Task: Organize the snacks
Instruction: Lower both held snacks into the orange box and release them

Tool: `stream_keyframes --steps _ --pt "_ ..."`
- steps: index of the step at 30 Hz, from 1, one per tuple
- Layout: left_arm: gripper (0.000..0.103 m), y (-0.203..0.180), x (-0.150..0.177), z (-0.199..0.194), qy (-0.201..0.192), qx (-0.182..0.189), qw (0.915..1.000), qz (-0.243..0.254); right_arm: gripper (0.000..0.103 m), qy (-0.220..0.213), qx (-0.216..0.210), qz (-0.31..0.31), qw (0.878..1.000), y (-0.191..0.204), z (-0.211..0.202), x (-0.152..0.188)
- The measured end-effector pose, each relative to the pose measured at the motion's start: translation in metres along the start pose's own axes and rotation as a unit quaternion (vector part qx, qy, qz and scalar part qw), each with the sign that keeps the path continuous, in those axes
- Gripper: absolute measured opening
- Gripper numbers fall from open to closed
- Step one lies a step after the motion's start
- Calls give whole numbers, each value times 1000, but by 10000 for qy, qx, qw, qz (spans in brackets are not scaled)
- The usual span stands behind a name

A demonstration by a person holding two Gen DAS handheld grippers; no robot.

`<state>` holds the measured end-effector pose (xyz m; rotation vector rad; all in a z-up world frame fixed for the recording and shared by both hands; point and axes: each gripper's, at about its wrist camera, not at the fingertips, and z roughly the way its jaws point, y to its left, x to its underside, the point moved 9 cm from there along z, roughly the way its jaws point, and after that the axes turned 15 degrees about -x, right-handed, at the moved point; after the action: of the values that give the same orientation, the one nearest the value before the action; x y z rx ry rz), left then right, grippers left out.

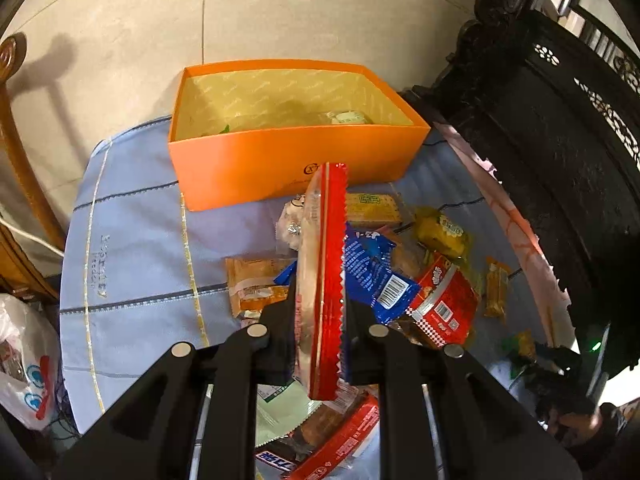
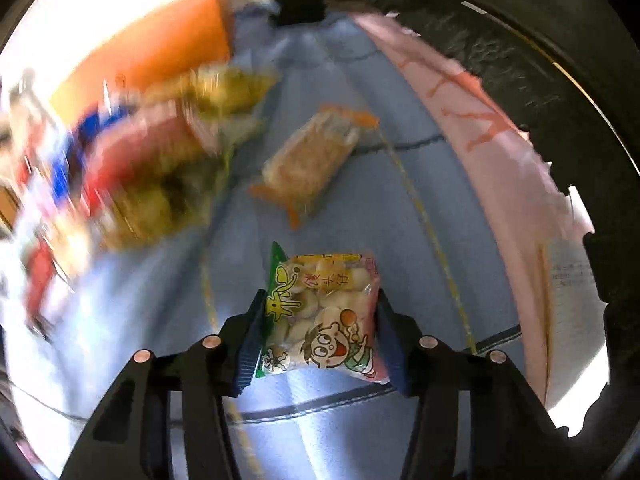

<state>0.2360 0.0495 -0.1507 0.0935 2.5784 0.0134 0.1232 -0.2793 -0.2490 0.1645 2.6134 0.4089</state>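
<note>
My left gripper [image 1: 320, 304] is shut on a red-edged snack packet [image 1: 320, 276], held on edge above the snack pile and just short of the open orange box [image 1: 296, 160]. The box holds a few packets at its bottom. My right gripper [image 2: 320, 320] is shut on a small clear packet of round biscuits with a cartoon face [image 2: 320, 316], held above the blue cloth [image 2: 360, 216]. The right wrist view is blurred at its left, where the snack pile [image 2: 160, 160] and the orange box [image 2: 152, 52] show. The right gripper also shows low at the right in the left wrist view [image 1: 560, 364].
Loose snacks lie on the blue cloth [image 1: 132, 240]: a blue wrapper [image 1: 376, 268], a red packet [image 1: 444, 304], a yellow packet [image 1: 440, 232], an orange packet [image 1: 256, 284]. An orange-ended cracker packet [image 2: 308, 160] lies apart. Dark carved furniture [image 1: 560, 140] stands right; a wooden chair [image 1: 20, 184] left.
</note>
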Motion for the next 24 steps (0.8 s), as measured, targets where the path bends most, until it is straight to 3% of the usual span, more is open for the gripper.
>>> stream_keyframes --steps 3,7,10,14,19,23,24 --pt "15 -2 0 -4 -75 -90 9999 49 52 -520 -340 -150 9980 20 -29 -41" --pt "15 -15 -29 -15 -242 -265 9993 -121 52 -1029 -1115 -455 9874 83 -36 -137" --pt "15 -19 -69 -13 -257 -418 9985 -231 52 -1169 -1540 -524 9797 124 -23 -208" --pt "15 -7 -136 0 -517 -794 9952 -249 52 -935 -1772 -981 9748 182 15 -289" --pt "15 18 -186 47 -236 -1021 9935 -449 52 -580 -1784 -1219 9747 211 57 -329" --pt "15 28 -198 78 -159 -1114 9927 -432 53 -332 -1723 -1499 9730 216 86 -334" --pt "18 28 -198 86 -107 -1006 9937 -486 60 -254 -1746 -1578 9716 222 83 -325"
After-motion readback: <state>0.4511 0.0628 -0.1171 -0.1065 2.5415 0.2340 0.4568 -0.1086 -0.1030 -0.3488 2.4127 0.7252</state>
